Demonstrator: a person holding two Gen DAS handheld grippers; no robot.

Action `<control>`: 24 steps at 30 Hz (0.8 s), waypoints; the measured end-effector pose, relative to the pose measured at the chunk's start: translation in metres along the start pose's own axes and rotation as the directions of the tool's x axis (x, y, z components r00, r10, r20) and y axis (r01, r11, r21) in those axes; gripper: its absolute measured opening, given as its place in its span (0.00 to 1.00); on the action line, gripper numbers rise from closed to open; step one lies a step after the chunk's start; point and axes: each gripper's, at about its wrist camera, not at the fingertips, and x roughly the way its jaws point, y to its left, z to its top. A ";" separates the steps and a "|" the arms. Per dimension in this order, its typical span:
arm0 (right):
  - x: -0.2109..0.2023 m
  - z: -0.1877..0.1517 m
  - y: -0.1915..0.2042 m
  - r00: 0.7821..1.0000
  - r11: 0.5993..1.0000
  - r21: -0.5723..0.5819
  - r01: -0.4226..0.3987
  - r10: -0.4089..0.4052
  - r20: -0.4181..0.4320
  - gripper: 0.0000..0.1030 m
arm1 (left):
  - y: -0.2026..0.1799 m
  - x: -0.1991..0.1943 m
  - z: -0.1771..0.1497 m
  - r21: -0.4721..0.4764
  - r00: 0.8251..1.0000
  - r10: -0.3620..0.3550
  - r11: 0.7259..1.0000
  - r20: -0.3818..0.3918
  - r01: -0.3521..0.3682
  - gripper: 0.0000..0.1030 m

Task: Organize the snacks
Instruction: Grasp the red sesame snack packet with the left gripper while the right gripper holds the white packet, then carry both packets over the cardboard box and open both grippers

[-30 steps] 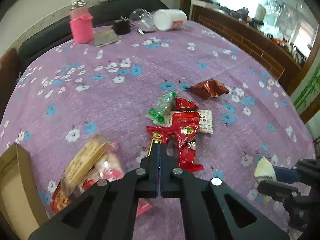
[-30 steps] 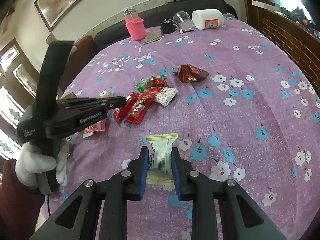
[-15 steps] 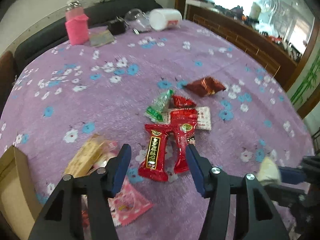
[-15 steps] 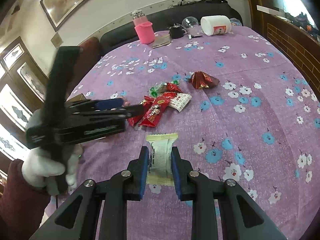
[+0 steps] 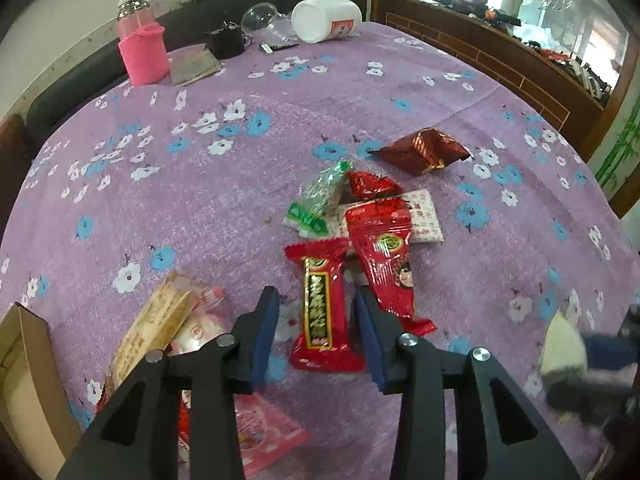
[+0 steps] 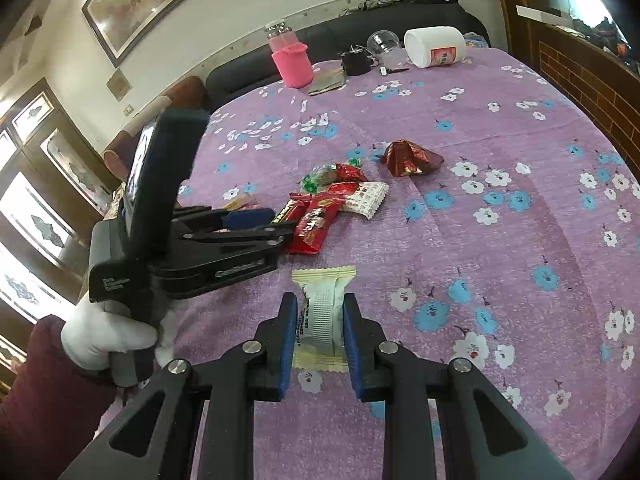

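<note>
A pile of snack packets lies mid-table on the purple flowered cloth (image 5: 200, 200). My left gripper (image 5: 316, 300) straddles a red bar packet with a black and gold label (image 5: 322, 320). Its jaws are closing, and a gap still shows beside the left pad. Beside it lie a longer red packet (image 5: 384, 256), a green one (image 5: 318, 200), a white printed one (image 5: 424, 216) and a dark red bag (image 5: 424, 150). My right gripper (image 6: 320, 300) is shut on a cream and white packet (image 6: 324, 280), held just above the cloth. A white-gloved hand (image 6: 108, 332) holds the left gripper (image 6: 280, 228).
At the lower left sit a tan packet (image 5: 156, 324), pink packets (image 5: 260, 440) and an open cardboard box (image 5: 24, 380). Along the far edge stand a pink bottle (image 5: 142, 52), a tipped white jar (image 5: 326, 20), a clear cup (image 5: 260, 16) and a black item (image 5: 226, 42).
The left gripper went from shut to wide open, sank over the red bar packet, and has narrowed around it. The right gripper keeps its hold and place.
</note>
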 end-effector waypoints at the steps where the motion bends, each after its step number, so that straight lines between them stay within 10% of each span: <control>1: 0.001 0.000 0.000 1.000 1.000 0.001 -0.001 0.001 -0.003 0.23 | -0.002 0.000 0.001 -0.009 1.000 0.009 1.000 0.002 -0.009 0.18; 11: 0.000 0.011 0.024 1.000 0.998 -0.052 -0.027 0.026 -0.010 0.23 | 0.048 -0.110 -0.038 -0.260 0.981 -0.055 0.960 0.187 0.103 0.18; 24: 0.076 0.023 0.198 0.940 0.921 -0.214 -0.325 0.290 -0.180 0.24 | 0.195 -0.158 -0.184 -0.580 0.969 0.248 0.791 0.014 -0.194 0.18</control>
